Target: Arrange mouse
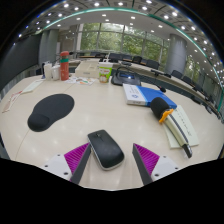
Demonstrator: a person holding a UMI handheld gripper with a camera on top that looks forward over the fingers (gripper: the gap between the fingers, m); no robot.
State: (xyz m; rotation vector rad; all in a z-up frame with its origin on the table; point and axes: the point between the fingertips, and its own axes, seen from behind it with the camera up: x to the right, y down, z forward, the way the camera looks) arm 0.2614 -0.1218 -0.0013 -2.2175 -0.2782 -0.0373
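Note:
A black and grey computer mouse (105,148) lies on the pale table (100,110), between my two fingers, closer to the left one. There is a gap between it and the right finger. My gripper (112,158) is open, its magenta pads (146,156) showing on both sides. A black mouse pad (50,111) with a wrist rest lies on the table to the left, beyond the fingers.
To the right lie a white box (133,94), a blue item (155,97), an orange-handled tool (166,115) and papers with a pen (183,128). Bottles (64,66) and boxes (90,70) stand at the far side. Office desks and chairs lie behind.

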